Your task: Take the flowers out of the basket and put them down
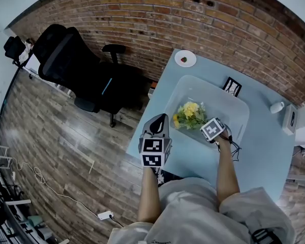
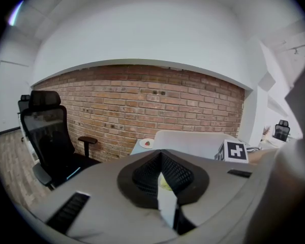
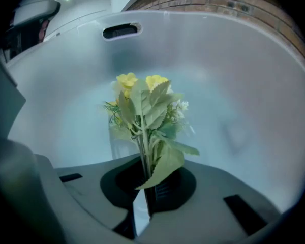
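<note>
A bunch of yellow flowers [image 1: 189,115] with green leaves lies in the pale translucent basket [image 1: 221,98] on the light blue table [image 1: 259,156]. My right gripper [image 1: 203,123] reaches into the basket from the near side and is shut on the stems. In the right gripper view the flowers [image 3: 145,111] stand straight out of the closed right gripper [image 3: 146,179], with the basket wall [image 3: 234,85] behind them. My left gripper [image 1: 160,119] hovers at the table's left edge, just outside the basket, with its jaws together and nothing in them. The left gripper [image 2: 160,160] points toward the brick wall.
A small white plate [image 1: 185,59] with something red sits at the table's far corner. A marker card [image 1: 232,87] stands behind the basket; small white objects [image 1: 277,107] lie at the right. A black office chair [image 1: 71,65] stands left of the table by the brick wall [image 1: 157,9].
</note>
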`<state>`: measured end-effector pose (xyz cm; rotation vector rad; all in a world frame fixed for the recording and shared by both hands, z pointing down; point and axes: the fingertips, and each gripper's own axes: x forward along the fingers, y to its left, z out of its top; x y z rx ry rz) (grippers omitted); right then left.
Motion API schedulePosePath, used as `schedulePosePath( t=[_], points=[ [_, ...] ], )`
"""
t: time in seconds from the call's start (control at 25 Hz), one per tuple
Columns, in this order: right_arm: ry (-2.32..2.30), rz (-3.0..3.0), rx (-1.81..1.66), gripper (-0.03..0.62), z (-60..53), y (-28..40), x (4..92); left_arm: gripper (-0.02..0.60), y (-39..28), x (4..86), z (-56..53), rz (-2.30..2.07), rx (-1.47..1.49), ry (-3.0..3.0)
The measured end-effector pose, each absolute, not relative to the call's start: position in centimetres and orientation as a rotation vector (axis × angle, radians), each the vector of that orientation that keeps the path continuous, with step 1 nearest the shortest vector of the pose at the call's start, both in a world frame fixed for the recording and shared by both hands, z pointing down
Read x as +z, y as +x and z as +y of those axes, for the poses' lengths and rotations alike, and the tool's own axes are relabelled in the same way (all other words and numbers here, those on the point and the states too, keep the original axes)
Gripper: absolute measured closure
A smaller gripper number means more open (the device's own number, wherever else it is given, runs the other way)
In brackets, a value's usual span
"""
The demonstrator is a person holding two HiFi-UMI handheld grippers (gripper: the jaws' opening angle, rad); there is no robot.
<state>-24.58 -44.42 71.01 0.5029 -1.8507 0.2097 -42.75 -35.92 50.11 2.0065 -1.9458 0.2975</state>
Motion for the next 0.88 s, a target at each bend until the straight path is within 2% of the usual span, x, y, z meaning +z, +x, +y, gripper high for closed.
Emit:
schedulePosePath(
  t=[0.52,0.88],
  points=[
    [0.768,-1.994,0.052,0.553,-46.6,-24.3,56.8,0.560,-40.1,45.9,-36.6,-1.884,0.294,2.208],
    [1.120,-2.090,0.178,0.553,-44.6,-17.4,50.3,0.560,-33.7,45.1,-37.7,-1.704,0.280,2.387]
  ],
)
